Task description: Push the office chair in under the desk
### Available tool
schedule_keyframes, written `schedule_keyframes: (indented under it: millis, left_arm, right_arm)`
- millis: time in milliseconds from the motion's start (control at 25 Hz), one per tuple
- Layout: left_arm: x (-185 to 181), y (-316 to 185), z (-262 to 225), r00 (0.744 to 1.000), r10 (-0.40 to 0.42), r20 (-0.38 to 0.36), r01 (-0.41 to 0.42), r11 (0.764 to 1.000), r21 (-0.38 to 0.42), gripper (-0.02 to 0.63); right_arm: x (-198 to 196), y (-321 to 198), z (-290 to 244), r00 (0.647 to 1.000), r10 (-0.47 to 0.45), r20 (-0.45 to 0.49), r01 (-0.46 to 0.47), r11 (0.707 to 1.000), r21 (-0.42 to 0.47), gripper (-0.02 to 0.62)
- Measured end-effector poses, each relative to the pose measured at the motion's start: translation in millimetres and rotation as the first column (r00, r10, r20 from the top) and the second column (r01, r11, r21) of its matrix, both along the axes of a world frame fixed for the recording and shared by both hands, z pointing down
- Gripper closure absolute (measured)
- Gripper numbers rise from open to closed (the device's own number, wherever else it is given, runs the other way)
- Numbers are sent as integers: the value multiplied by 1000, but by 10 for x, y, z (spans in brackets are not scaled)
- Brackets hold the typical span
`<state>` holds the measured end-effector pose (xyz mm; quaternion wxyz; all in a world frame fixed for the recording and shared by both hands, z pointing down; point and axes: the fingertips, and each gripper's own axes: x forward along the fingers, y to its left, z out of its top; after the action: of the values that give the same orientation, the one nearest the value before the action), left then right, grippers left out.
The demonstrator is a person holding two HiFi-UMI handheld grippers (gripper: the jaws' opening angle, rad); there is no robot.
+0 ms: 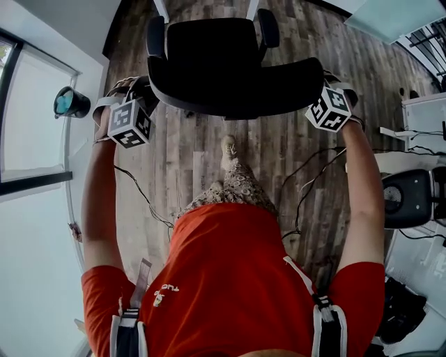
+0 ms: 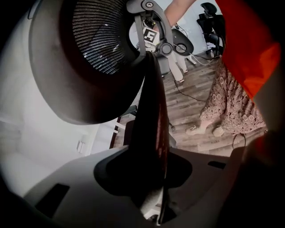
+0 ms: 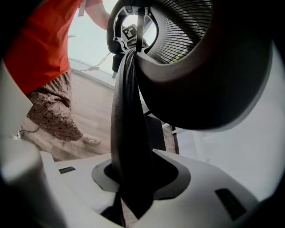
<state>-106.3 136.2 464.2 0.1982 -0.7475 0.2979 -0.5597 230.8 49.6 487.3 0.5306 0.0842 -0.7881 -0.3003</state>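
A black office chair point(image 1: 209, 42) stands in front of me on the wooden floor, seen from above in the head view, its backrest point(image 1: 237, 87) nearest me. My left gripper point(image 1: 146, 94) holds the backrest's left edge and my right gripper point(image 1: 322, 82) holds its right edge. In the left gripper view the dark backrest rim point(image 2: 151, 124) runs straight down between the jaws of the left gripper point(image 2: 153, 178), which press on it. The right gripper point(image 3: 131, 178) clamps the rim point(image 3: 129, 124) the same way. The mesh back point(image 3: 182, 22) fills the top of that view.
Black cables point(image 1: 143, 195) trail over the floor on both sides of my feet point(image 1: 228, 148). A second black chair point(image 1: 408, 199) and white furniture point(image 1: 425, 115) stand at the right. A white wall with a window point(image 1: 35, 139) runs along the left. White legs point(image 1: 162, 7) show beyond the chair.
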Motion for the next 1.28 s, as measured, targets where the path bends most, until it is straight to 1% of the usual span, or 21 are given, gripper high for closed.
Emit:
schedule_keyframes:
  millis: [240,360,520,800,1000,1080,1280]
  left_arm:
    - [-147,-400,-43,1000,5,1,-5,1000,10,476]
    - [-270,-711,-23,1000,2,1,-2,1000,15,474]
    - [-427,-1113,-39,1000,-4,-2,4,1000,-5,474]
    - [-652,-1702,-9,1000,-1,-3,1,1000,12,474]
    - [-806,-2146,3,1000,0,-5,0,1000,7,474]
    - [-858,-2344,28,1000,-11,-9,11,1000,0,472]
    - [-929,-2733,168,999,-34,5,34,998,-57,485]
  right_arm:
    - [-151,-396,-35,1000,3,3,-3,1000,-2,446]
    - [-266,-689,-36,1000,3,9,-3,1000,2,446]
    - [-450,-1093,-29,1000,-12,15,12,1000,-2,446]
    - [-672,-1737,32,1000,-9,-14,9,999,-33,454]
    - [-800,-2130,18,1000,-17,-11,17,999,-36,457]
    - [-854,-2326,35,1000,-22,-9,22,999,-34,457]
    - [-894,-2760,118,1000,-23,-17,22,999,-33,456]
